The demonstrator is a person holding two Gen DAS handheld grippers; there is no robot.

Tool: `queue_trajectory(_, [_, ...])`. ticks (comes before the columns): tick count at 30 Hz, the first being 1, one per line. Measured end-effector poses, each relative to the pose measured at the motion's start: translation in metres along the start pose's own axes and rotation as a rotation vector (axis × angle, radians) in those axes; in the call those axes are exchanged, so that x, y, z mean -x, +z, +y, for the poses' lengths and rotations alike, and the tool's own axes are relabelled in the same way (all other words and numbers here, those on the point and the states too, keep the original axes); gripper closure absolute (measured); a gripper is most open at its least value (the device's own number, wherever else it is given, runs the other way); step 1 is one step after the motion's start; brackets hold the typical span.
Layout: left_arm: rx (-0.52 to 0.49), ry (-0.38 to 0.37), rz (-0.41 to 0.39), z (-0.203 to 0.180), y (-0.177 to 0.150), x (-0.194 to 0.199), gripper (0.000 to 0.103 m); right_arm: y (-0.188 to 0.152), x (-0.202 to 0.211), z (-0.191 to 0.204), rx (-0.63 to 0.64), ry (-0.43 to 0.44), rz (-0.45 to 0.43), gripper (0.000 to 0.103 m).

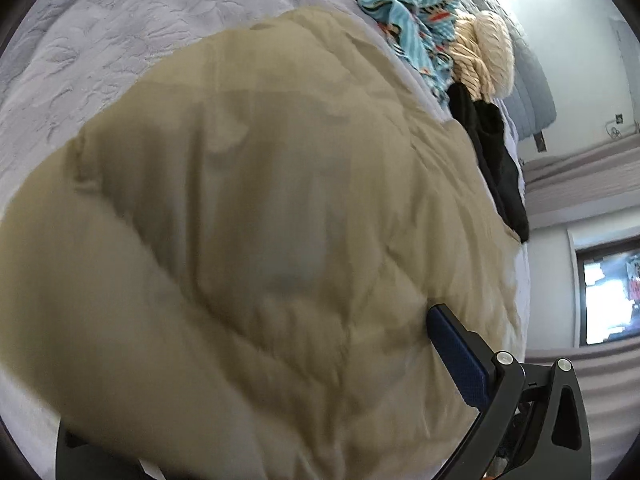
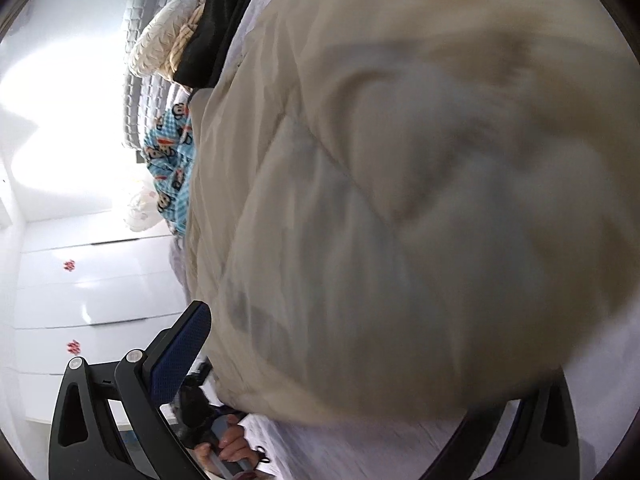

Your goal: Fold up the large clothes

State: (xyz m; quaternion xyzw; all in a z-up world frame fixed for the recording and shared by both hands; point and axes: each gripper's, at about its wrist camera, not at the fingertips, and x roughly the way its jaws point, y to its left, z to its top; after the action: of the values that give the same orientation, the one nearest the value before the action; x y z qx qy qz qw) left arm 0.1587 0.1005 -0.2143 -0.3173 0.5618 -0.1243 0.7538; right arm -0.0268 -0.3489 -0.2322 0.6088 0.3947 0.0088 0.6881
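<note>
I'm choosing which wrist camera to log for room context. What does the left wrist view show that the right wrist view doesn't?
Only the left wrist view shows a dark-framed window. Only the right wrist view shows white drawers with red stickers, and a hand on a handle. Both share the beige padded garment filling the frame, the blue cartoon fabric, cream knit and black clothing.

Blurred beige padded garment (image 1: pixel 248 216) hides one finger of each hand-held gripper.
</note>
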Motion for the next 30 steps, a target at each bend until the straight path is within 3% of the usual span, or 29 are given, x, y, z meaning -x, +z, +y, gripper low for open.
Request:
queue_trajectory(3, [0.030, 0.016, -0.024, 0.000, 0.004, -0.009, 0.002, 0.011, -0.014, -0.006, -0.036, 0.012, -0.010, 0.000])
queue_trajectory(5, [0.027, 0.032, -0.038, -0.002, 0.006, -0.007, 0.025, 0.012, -0.016, -0.009, -0.061, 0.020, -0.016, 0.000])
queue_trajectory(7, [0.022, 0.017, -0.043, -0.003, 0.008, -0.003, 0.058, 0.012, -0.015, -0.008, -0.076, 0.027, -0.019, 0.004])
queue_trajectory(8, [0.015, 0.012, -0.048, -0.004, 0.009, 0.002, 0.063, 0.012, -0.014, -0.008, -0.083, 0.021, -0.019, 0.021])
queue_trajectory(10, [-0.054, 0.033, -0.074, -0.016, 0.007, 0.013, 0.077, 0.014, -0.014, -0.011, -0.106, 0.013, -0.008, 0.043])
queue_trajectory(11, [-0.082, 0.040, -0.082, -0.020, 0.005, 0.019, 0.079, 0.014, -0.013, -0.011, -0.110, 0.022, -0.010, 0.055])
queue_trajectory(13, [-0.169, 0.055, -0.101, -0.034, 0.000, 0.029, 0.083, 0.012, -0.009, -0.006, -0.092, 0.028, -0.027, 0.069])
queue_trajectory(16, [-0.260, 0.034, -0.107, -0.045, -0.005, 0.047, 0.084, 0.006, 0.000, 0.004, -0.050, 0.034, -0.047, 0.078])
queue_trajectory(24, [-0.361, -0.021, -0.057, -0.029, -0.035, 0.097, 0.084, -0.039, 0.031, 0.014, 0.008, 0.022, -0.055, 0.080])
queue_trajectory(30, [-0.353, -0.030, 0.015, 0.013, -0.088, 0.139, 0.084, -0.079, 0.055, -0.002, -0.005, -0.017, -0.018, 0.080])
